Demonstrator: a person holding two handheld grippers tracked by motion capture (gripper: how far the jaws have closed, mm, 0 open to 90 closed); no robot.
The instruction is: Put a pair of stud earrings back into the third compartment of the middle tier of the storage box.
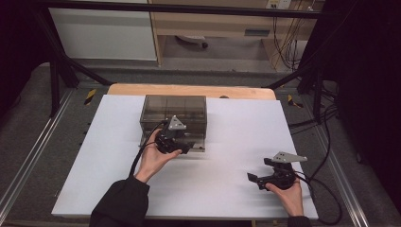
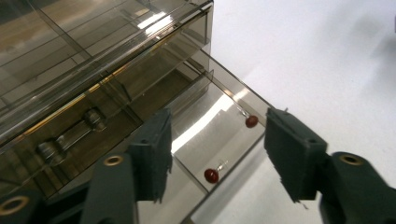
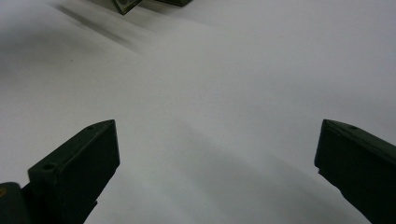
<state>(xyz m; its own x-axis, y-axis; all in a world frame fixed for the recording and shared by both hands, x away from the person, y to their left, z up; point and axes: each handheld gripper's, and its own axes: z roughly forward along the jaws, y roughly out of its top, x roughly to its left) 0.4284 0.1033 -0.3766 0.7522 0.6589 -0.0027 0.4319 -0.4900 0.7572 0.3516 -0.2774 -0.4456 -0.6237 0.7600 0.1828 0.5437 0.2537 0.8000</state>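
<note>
Two hand-held grippers work over the white table [image 1: 227, 189]: nearest the person, the right gripper [image 1: 265, 172] rests low at the table's right front, its jaws spread wide over bare surface and holding nothing. Farther in, the left gripper [image 1: 182, 147] sits at the front of a smoky transparent drawer box [image 1: 174, 109], jaws parted and empty around the corner of a pulled-out drawer [image 2: 219, 135] where two small red beads [image 2: 211, 175] lie. Beyond the box, the table's wooden edge [image 1: 189, 90] shows.
</note>
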